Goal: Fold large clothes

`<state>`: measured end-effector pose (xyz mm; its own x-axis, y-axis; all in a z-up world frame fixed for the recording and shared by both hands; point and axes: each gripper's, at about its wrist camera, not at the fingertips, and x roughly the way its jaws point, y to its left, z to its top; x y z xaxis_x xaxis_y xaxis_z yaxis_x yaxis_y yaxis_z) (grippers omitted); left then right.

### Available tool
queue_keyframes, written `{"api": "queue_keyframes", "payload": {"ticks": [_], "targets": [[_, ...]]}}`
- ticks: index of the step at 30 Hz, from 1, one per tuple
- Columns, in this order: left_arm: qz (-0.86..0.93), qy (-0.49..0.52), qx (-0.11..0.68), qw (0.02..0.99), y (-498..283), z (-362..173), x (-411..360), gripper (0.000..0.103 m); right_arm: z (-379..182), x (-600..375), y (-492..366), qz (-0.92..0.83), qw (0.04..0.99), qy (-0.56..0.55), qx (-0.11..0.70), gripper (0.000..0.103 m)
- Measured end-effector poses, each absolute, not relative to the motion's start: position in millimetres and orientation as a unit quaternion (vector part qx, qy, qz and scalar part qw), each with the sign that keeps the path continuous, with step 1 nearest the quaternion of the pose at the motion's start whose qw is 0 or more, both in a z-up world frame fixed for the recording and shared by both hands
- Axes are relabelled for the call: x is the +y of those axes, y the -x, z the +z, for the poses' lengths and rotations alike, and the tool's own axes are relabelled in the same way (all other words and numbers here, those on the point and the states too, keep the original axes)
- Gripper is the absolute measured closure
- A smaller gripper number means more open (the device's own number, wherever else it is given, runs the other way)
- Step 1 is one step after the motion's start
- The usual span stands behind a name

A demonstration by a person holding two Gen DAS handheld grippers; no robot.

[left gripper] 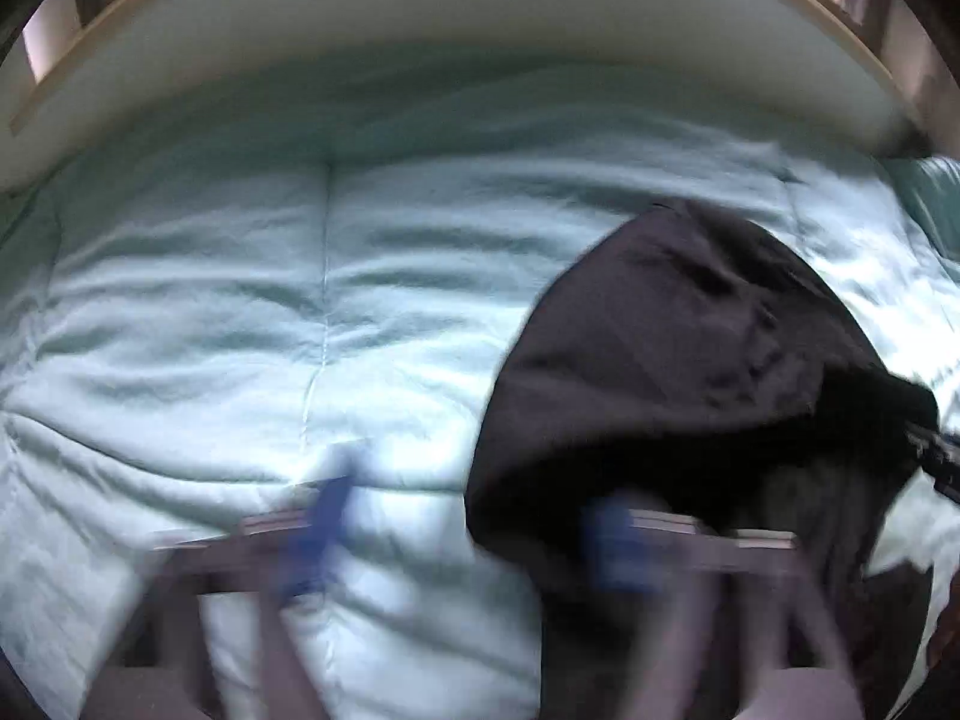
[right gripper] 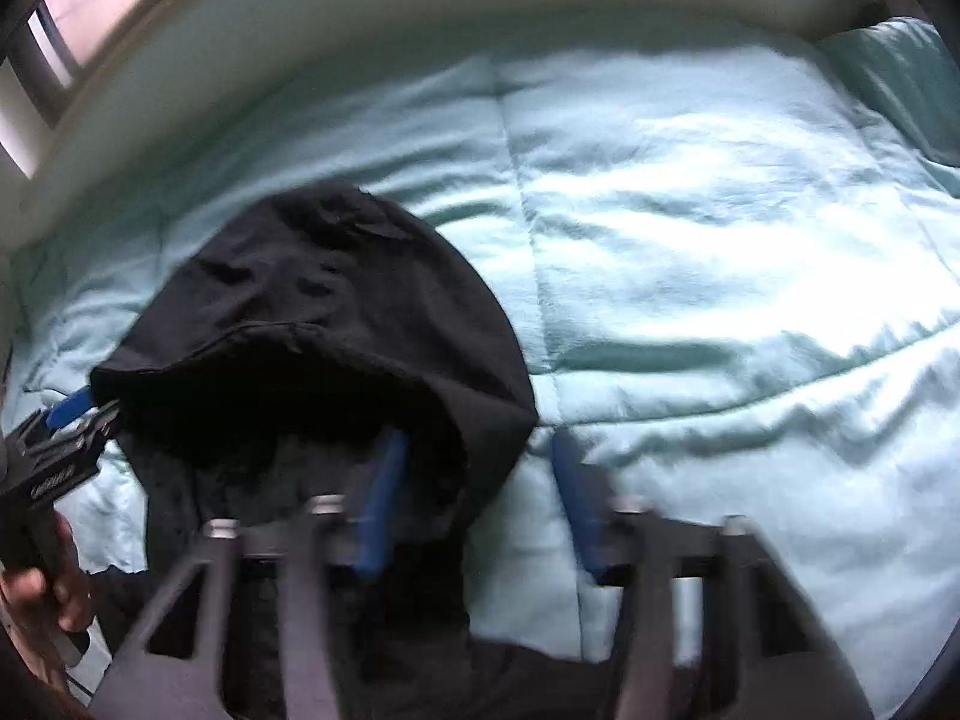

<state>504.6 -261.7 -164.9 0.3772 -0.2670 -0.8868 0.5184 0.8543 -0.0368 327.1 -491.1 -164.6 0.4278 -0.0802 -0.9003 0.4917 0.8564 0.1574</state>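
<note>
A black garment (left gripper: pixel 690 360) lies bunched on a light teal quilt (left gripper: pixel 240 330); it also shows in the right wrist view (right gripper: pixel 312 300). My left gripper (left gripper: pixel 474 516) is open, blurred by motion, with its right blue finger over the garment's near left edge and its left finger over the quilt. My right gripper (right gripper: pixel 474 468) is open, its left blue finger (right gripper: pixel 378 510) against the garment's near right edge, its right finger over the quilt. The left gripper (right gripper: pixel 72 414) also shows at the garment's left side in the right wrist view.
A pale wall or headboard panel (left gripper: pixel 480 12) with a wooden rim curves along the far side of the bed. A teal pillow (right gripper: pixel 900 78) lies at the far right. Window panes (right gripper: pixel 66 18) show beyond the bed.
</note>
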Motion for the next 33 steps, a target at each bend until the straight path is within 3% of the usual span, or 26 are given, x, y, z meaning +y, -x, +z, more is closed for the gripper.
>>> {"api": "queue_keyframes", "payload": {"ticks": [1,4,7,9,11,13,15,19,26,30,33], "targets": [[-0.251,-0.092,0.516,0.813,-509.0,-165.7,-256.3,0.093,-164.3,-491.0,-327.4,-0.180,0.821,-0.203,0.502,0.094],[-0.292,0.014,0.473,0.831,-502.1,-134.8,-217.0,0.094,-138.7,-500.5,-295.6,-0.153,0.853,-0.249,0.432,0.096],[-0.320,0.053,0.471,0.820,-499.0,-130.3,-189.3,0.091,-155.1,-507.1,-284.4,-0.137,0.848,-0.270,0.435,0.096],[-0.301,0.040,0.522,0.797,-517.0,-168.8,-187.8,0.090,-192.3,-508.9,-294.2,-0.132,0.827,-0.271,0.474,0.096],[-0.287,0.025,0.585,0.758,-533.2,-221.3,-192.6,0.086,-232.1,-512.3,-303.3,-0.122,0.797,-0.285,0.519,0.090],[-0.312,0.020,0.579,0.753,-533.8,-238.7,-192.2,0.083,-247.9,-515.0,-301.5,-0.116,0.790,-0.303,0.520,0.085],[-0.323,0.017,0.569,0.756,-531.2,-225.7,-187.5,0.080,-240.2,-518.8,-296.9,-0.115,0.786,-0.314,0.520,0.080],[-0.333,-0.034,0.517,0.788,-507.1,-186.7,-169.3,0.060,-198.6,-513.9,-275.5,-0.104,0.809,-0.271,0.512,0.055],[-0.356,-0.038,0.463,0.811,-476.5,-121.6,-139.6,0.059,-130.3,-494.4,-252.9,-0.087,0.849,-0.228,0.469,0.055],[-0.377,-0.004,0.445,0.812,-489.5,-100.3,-185.0,0.059,-108.7,-476.6,-306.8,-0.080,0.865,-0.208,0.449,0.055],[-0.374,-0.023,0.475,0.797,-502.7,-121.3,-226.5,0.059,-126.7,-467.9,-343.2,-0.086,0.859,-0.213,0.458,0.055]]}}
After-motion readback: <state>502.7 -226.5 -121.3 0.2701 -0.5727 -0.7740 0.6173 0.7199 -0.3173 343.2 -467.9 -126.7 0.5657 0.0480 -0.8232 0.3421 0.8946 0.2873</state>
